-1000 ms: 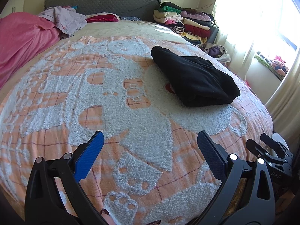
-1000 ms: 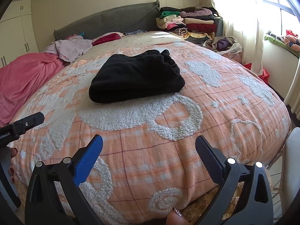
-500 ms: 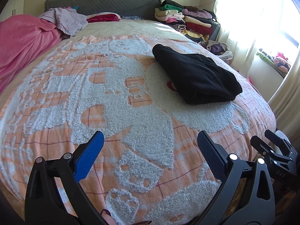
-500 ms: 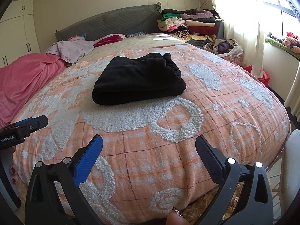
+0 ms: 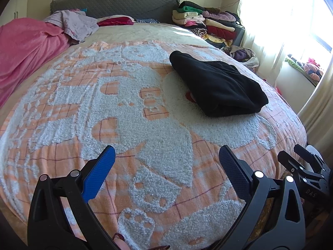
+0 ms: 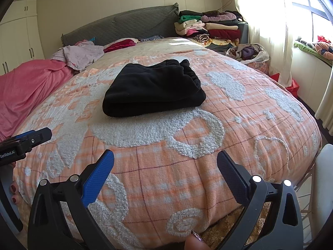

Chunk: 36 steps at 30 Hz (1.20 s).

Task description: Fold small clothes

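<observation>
A black garment lies folded into a compact bundle on the orange and white bedspread; it also shows in the right wrist view. My left gripper is open and empty, held near the foot of the bed, well short of the garment. My right gripper is open and empty, also near the bed's foot edge. The right gripper shows at the lower right of the left wrist view, and the left gripper at the left edge of the right wrist view.
A pink blanket and a lilac garment lie at the far left of the bed. A stack of folded clothes stands by the grey headboard. A basket of clothes and curtains are on the right.
Both grippers have drawn slightly back and shifted a little; the garment appears a bit farther right in the left view. The garment itself has not moved. Both stay open.
</observation>
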Each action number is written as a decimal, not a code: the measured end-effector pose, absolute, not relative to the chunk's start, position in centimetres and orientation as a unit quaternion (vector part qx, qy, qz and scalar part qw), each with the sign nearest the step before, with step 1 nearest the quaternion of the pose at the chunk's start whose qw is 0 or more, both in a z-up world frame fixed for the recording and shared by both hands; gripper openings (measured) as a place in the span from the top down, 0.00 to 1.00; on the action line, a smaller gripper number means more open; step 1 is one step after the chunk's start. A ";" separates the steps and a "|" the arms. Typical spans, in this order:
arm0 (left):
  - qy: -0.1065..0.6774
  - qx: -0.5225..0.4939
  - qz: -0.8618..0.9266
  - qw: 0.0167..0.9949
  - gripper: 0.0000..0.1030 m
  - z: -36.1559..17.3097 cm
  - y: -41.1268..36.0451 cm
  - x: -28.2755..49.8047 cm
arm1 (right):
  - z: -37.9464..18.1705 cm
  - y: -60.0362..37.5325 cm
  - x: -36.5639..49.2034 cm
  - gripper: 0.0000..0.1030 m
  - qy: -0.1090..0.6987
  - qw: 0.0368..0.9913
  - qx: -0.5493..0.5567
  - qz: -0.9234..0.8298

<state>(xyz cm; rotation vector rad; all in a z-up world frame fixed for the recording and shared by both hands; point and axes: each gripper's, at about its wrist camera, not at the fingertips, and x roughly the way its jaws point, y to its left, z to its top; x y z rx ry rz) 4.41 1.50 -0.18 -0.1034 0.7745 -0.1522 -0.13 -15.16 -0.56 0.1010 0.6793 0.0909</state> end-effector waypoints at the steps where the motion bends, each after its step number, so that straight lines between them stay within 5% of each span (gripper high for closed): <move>1: 0.377 -0.051 -0.074 0.922 0.09 -0.2 1.5 4.4 | -0.6 -15.1 -0.2 0.04 0.333 0.941 0.049 0.044; 36: 0.375 -0.044 -0.073 0.923 0.09 0.2 1.5 4.0 | -0.3 -15.5 -0.2 0.04 0.332 0.941 0.052 0.039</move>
